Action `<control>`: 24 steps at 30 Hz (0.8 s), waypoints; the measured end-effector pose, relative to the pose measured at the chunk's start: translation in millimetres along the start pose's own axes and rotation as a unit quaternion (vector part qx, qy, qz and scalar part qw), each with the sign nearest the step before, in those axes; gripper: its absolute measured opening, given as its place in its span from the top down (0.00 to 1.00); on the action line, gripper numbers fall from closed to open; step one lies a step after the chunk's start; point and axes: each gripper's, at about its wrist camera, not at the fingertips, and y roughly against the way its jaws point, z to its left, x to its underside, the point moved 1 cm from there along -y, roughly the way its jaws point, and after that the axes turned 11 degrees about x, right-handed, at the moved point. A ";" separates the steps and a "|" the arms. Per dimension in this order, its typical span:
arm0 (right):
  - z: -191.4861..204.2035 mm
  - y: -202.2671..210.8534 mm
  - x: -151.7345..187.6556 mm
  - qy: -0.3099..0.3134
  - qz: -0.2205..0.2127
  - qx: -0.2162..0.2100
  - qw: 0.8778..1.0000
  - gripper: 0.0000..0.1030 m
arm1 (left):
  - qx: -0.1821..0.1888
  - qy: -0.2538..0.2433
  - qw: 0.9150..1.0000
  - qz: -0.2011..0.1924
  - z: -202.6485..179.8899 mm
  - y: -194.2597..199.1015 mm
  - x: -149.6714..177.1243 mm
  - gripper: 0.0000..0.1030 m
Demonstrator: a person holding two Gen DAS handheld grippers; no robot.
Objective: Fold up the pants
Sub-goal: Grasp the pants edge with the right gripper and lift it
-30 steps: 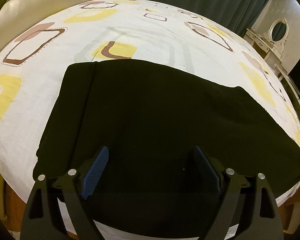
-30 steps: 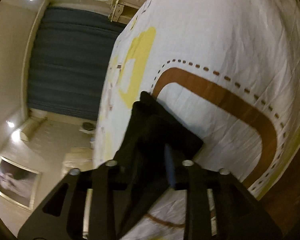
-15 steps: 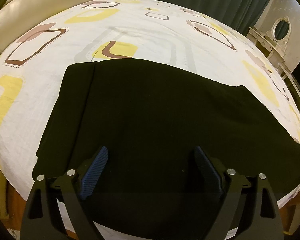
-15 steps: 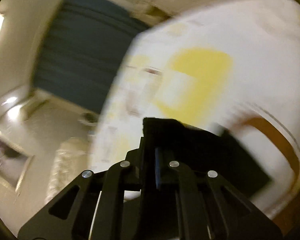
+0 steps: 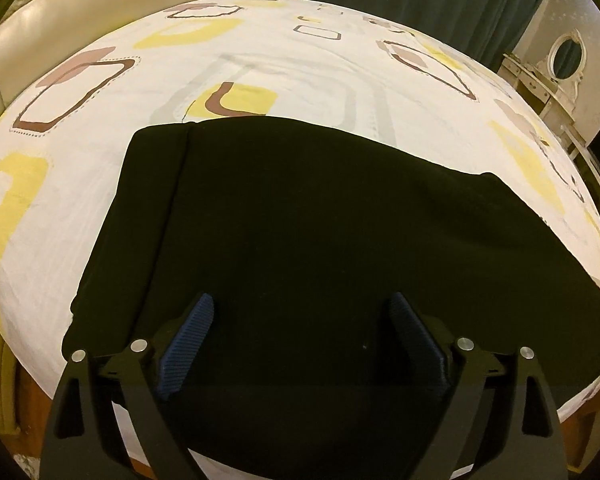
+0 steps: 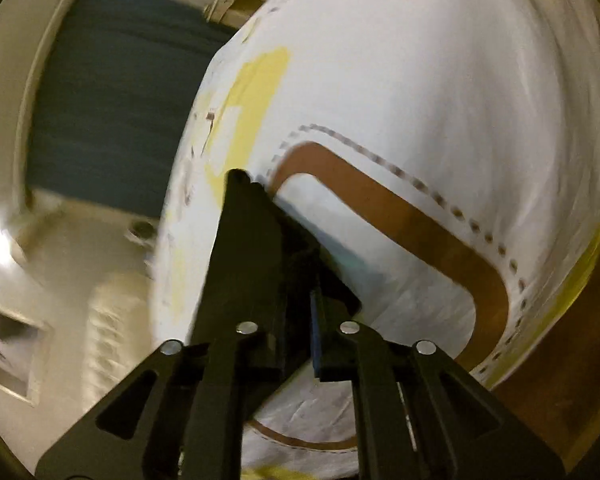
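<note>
Right hand-held gripper (image 6: 300, 312) swung back — pants (image 6: 256, 240) pinched.

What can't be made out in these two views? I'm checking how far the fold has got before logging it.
- Left wrist view: the near hem of the black pants is covered by the open left gripper; their right end runs out of frame.
- Right wrist view: motion blur softens the bed sheet; the right gripper hides how much cloth it pinches.
- Neither view shows the whole garment, so the fold count is unknown.
</note>
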 end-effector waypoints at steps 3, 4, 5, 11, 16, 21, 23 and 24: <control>4.8 12.1 10.7 0.003 -0.020 -0.016 1.000 0.72 | -0.002 -0.003 1.000 0.000 -0.4 0.3 0.2 0.13; 6.6 15.2 13.5 0.003 -0.023 -0.022 0.999 0.68 | -0.003 -0.003 1.000 0.000 -0.7 0.1 0.2 0.13; 9.3 18.0 19.0 0.003 -0.027 -0.030 0.999 0.66 | -0.004 -0.003 1.000 0.000 -0.7 0.0 0.1 0.13; 20.2 6.5 54.6 0.008 -0.004 -0.059 0.998 0.63 | -0.004 0.000 1.000 -0.002 -1.2 -0.1 1.1 0.13; 33.2 -21.7 74.6 0.005 0.048 -0.078 0.996 0.59 | 0.001 -0.002 1.000 0.000 -0.7 1.3 1.1 0.13; 47.2 -46.7 108.7 0.018 0.088 -0.088 0.992 0.56 | 0.004 -0.005 1.000 -0.002 -1.4 2.3 1.9 0.13; 54.4 -48.3 117.0 0.025 0.089 -0.091 0.992 0.56 | 0.006 -0.006 1.000 0.000 -1.5 3.1 1.9 0.13; 58.4 -47.5 117.6 0.033 0.089 -0.088 0.992 0.57 | 0.007 -0.006 1.000 0.001 -1.1 3.3 1.6 0.13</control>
